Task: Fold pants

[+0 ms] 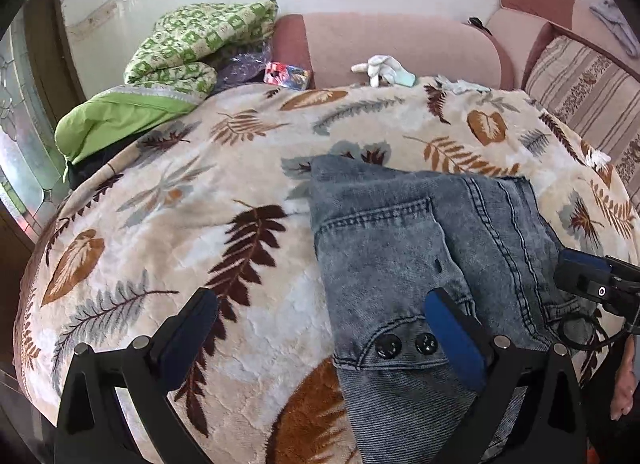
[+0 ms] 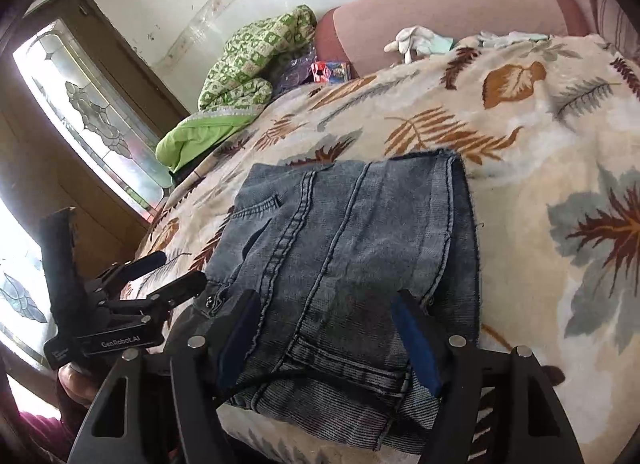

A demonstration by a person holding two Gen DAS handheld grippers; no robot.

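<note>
Grey-blue jeans (image 1: 400, 248) lie folded into a compact rectangle on a leaf-patterned blanket (image 1: 160, 224). In the left wrist view my left gripper (image 1: 320, 316) is open wide. Its left finger hangs over bare blanket and its right finger (image 1: 452, 336) over the waistband, beside two black buttons (image 1: 404, 344). In the right wrist view the jeans (image 2: 340, 232) show their seams running away from me. My right gripper (image 2: 328, 324) stands open astride their near edge, with the cloth lying flat between the blue pads (image 2: 416, 340). The left gripper (image 2: 164, 276) shows off the jeans' left corner.
A green patterned quilt (image 1: 192, 44) and a green pillow (image 1: 116, 120) are piled at the back left. Pink sofa cushions (image 1: 400, 44) line the back, with white gloves (image 1: 380, 66) on them. A striped cushion (image 1: 580, 80) sits on the right. A glass-paned door (image 2: 80, 104) is on the left.
</note>
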